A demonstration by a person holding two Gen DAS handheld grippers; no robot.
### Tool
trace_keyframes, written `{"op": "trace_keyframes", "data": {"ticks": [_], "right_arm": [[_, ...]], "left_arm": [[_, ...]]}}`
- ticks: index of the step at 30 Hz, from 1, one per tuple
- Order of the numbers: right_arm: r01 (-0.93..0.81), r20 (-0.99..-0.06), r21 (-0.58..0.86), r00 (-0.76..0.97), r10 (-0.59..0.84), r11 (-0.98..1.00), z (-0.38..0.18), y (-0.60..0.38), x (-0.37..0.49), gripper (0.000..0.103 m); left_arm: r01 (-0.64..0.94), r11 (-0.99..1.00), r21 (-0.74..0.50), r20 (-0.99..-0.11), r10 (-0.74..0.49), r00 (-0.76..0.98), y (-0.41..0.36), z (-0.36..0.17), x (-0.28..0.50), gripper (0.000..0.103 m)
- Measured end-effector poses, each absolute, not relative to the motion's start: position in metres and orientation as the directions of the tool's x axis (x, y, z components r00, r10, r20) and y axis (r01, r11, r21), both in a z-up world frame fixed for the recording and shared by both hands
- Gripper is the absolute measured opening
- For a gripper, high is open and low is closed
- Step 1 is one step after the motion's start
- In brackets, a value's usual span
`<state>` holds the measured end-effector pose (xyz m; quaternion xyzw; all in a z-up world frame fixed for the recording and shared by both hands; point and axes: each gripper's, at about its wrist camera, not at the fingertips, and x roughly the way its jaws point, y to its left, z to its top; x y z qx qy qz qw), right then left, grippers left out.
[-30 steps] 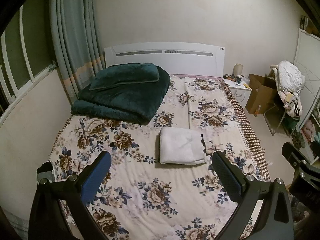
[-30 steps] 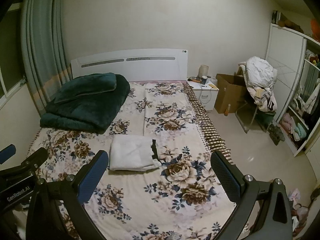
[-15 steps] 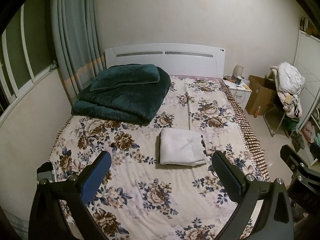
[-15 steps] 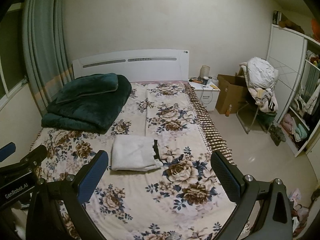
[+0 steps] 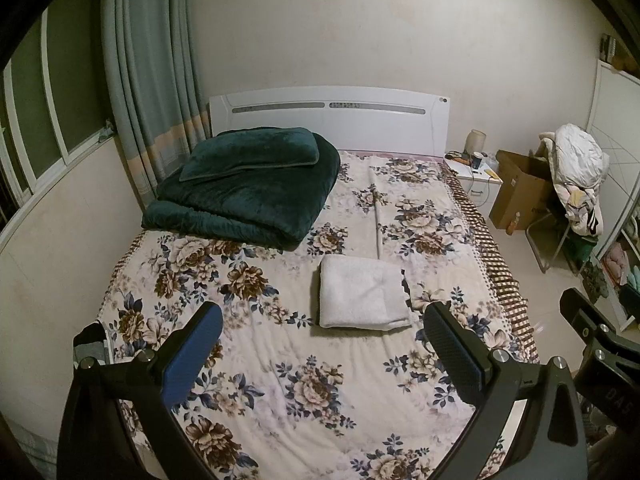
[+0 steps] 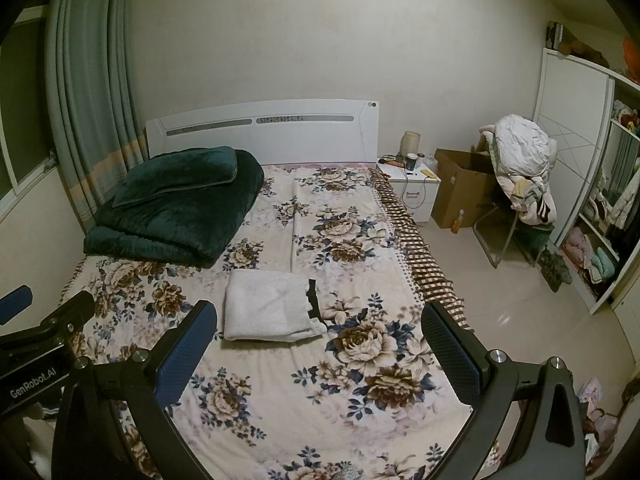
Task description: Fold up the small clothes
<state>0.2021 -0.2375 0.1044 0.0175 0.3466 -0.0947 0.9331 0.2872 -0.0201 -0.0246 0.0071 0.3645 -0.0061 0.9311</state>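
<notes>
Both tools held high above the foot of the bed (image 5: 280,380), well apart from the cloth: left tool (image 5: 324,344) spread wide and empty, right tool (image 6: 320,340) likewise wide and empty. Folded white garment (image 5: 362,294) lying flat near the middle of the floral bedspread, a dark trim edge showing at its right side, most plainly in the right wrist view (image 6: 272,306); looks already folded into a neat rectangle, so probably a pause between pieces or the finish of this one. If one more fold is wanted: best to come down on the two near corners together, pinch only the top layers, lift just clear of the bedspread and carry them over to the far edge, keeping both corners level so no skew creeps in. Soft, thick-looking cloth, likely to sag and slip from a shallow pinch; plush bedspread liable to be caught along with it. Folded dark green blanket (image 5: 248,188) with a matching pillow on top at the head of the bed, well apart. Readable writing: "GenRobot.AI" on the left tool's body (image 6: 34,386) in the right wrist view; on the right tool's body (image 5: 612,394) in the left wrist view, a few letters, perhaps "DAS", too blurred to trust. Print on the cardboard box (image 6: 460,188) too small to read.
</notes>
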Motion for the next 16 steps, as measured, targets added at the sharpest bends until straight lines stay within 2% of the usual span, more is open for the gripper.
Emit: {"op": "trace_keyframes", "data": {"ticks": [16], "right_arm": [[0.192, -0.649, -0.034, 0.742, -0.168, 0.981, 0.1029, -0.2351, 0.1986, 0.103]], "left_arm": [[0.012, 1.000, 0.010, -0.670, -0.002, 0.742, -0.0203, -0.0240, 0.2853, 0.103]]}}
